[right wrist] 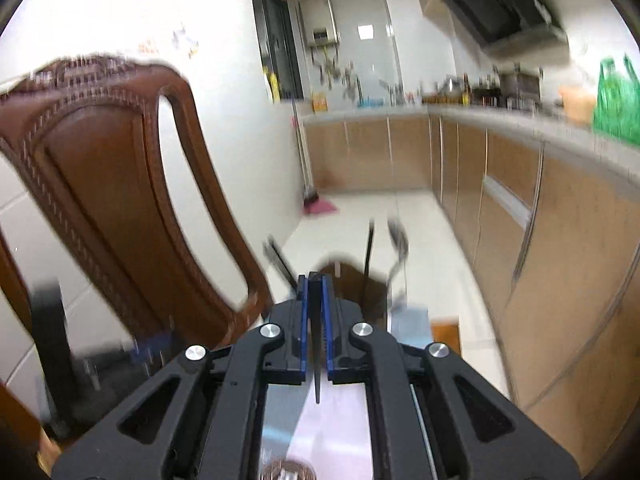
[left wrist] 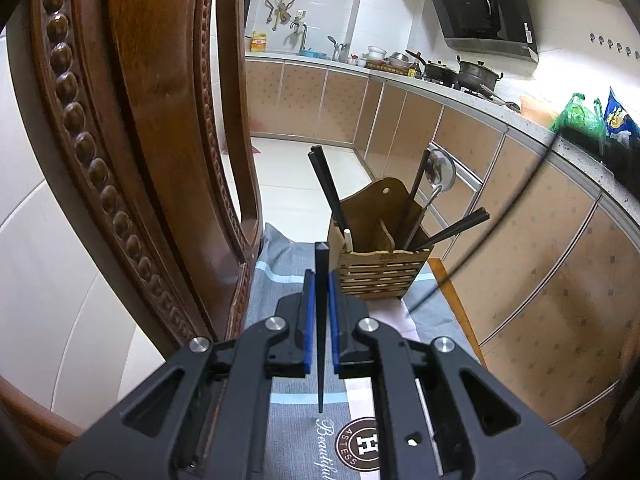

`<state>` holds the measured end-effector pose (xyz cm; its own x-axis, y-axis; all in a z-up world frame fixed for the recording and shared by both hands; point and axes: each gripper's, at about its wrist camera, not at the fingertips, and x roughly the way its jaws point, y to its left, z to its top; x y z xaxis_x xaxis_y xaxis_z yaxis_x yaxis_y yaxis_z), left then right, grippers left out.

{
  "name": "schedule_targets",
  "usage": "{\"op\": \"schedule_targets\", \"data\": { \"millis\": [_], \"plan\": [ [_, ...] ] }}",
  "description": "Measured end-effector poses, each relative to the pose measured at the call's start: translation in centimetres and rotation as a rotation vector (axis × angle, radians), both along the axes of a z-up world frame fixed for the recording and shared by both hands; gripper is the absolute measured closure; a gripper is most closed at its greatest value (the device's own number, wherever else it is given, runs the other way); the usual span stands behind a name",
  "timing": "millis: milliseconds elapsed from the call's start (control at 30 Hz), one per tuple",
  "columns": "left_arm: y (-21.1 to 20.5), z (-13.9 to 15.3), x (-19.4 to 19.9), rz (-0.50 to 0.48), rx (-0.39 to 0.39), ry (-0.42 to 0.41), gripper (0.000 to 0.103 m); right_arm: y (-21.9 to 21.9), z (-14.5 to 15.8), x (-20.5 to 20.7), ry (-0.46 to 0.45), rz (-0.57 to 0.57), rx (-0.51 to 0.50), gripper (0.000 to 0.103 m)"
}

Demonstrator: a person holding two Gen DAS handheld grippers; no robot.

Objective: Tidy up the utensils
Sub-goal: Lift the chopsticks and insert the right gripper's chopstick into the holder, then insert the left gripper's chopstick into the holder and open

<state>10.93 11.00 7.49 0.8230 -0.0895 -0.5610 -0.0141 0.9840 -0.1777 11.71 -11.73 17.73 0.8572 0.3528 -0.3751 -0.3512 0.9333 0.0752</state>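
Left gripper point(left wrist: 320, 280): its blue-padded jaws are closed to a narrow gap around a single dark chopstick point(left wrist: 321, 320); the pads look to be touching or all but touching the stick on both sides.
Dark chopstick, left: it runs straight along the fingers, its square butt poking out past the fingertips toward the holder, its thin tip pointing back toward the camera above the cloth.
Right gripper point(right wrist: 315, 286): jaws drawn in tight on a second dark chopstick point(right wrist: 316, 344), held in the same lengthwise way, butt forward, tip toward the lens. This view is smeared by motion.
Wooden utensil holder point(left wrist: 380, 276): a slatted box with a tall back panel, standing on the cloth near its far right corner, just ahead and to the right of the left gripper.
Holder contents: dark chopsticks point(left wrist: 328, 188) lean out of the left compartment beside a pale handle; more dark sticks and a metal spoon point(left wrist: 438, 176) lean out of the right compartment.
Cloth point(left wrist: 288, 424): grey with pale stripes and a round brown logo, covering the surface under both grippers.
Wooden chair point(left wrist: 160, 140): a carved back rising just beside the cloth's left edge.
Kitchen counter point(left wrist: 472, 102): well beyond, along the right wall, carrying pots and bags.
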Motion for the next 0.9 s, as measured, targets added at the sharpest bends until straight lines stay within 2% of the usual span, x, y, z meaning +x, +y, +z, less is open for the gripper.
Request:
{"op": "schedule_targets", "data": {
  "millis": [167,333,533,700,767,800,833,900],
  "plan": [
    [-0.1,-0.1,0.2,-0.004,-0.005,0.007,0.097,1.2,3.5,4.5,-0.056,-0.052,-0.004,0.096],
    [-0.1,-0.4,0.6,-0.008,-0.010,0.015,0.097,1.9,4.1,8.9,-0.052,-0.097,-0.029,0.096],
    [0.0,-0.6,1.1,-0.011,-0.011,0.022,0.097,2.1,2.2,13.7,-0.023,-0.142,-0.032,0.096],
    [-0.1,-0.8,1.3,-0.007,-0.007,0.031,0.097,1.2,-2.7,15.8,0.078,-0.162,-0.008,0.093],
    [-0.1,-0.9,1.4,-0.003,-0.003,0.035,0.097,0.2,-4.6,15.1,0.131,-0.151,0.010,0.074],
    [-0.1,-0.9,1.4,-0.001,-0.001,0.036,0.097,-0.4,-5.1,14.2,0.132,-0.152,0.023,0.058],
    [-0.1,-0.9,1.3,0.003,0.001,0.035,0.097,-1.1,-5.5,12.9,0.119,-0.155,0.035,0.043],
    [-0.1,-0.7,1.2,0.012,0.000,0.028,0.097,-3.3,-6.3,8.3,0.057,-0.161,0.070,0.025]
  ]
}}
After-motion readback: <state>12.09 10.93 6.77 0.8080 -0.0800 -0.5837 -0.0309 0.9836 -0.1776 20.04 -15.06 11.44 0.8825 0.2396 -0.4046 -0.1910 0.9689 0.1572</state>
